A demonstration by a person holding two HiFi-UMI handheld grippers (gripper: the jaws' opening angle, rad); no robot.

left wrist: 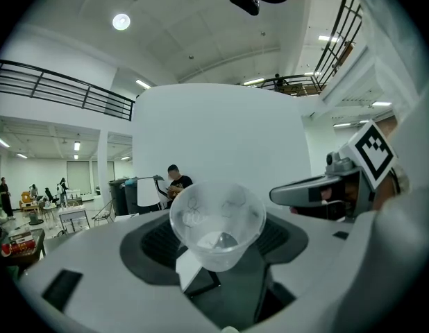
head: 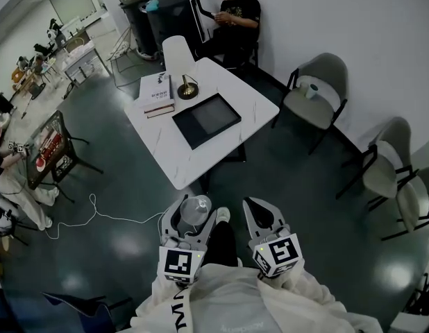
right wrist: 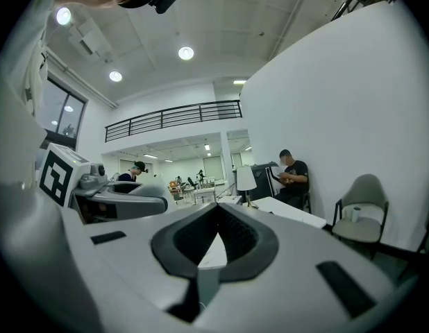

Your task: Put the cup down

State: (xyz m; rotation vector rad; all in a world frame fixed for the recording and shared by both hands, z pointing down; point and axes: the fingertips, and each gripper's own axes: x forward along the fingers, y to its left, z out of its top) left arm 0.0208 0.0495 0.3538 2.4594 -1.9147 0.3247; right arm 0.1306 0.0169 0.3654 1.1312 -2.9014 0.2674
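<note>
A clear plastic cup (head: 196,211) sits upright between the jaws of my left gripper (head: 194,205), which is shut on it. The left gripper view looks into the cup (left wrist: 216,225), and it appears empty. My left gripper (left wrist: 216,255) holds it in the air over the dark floor, just short of the near corner of the white table (head: 194,159). My right gripper (head: 264,212) hovers beside it on the right, apart from the cup. The right gripper (right wrist: 216,214) has its jaws together and nothing between them.
On the table lie a black tray (head: 206,120), a stack of books (head: 157,96) and a white lamp (head: 178,60). A person (head: 237,18) sits behind it. Grey chairs (head: 315,96) (head: 389,166) line the right wall. A white cable (head: 96,217) trails on the floor at left.
</note>
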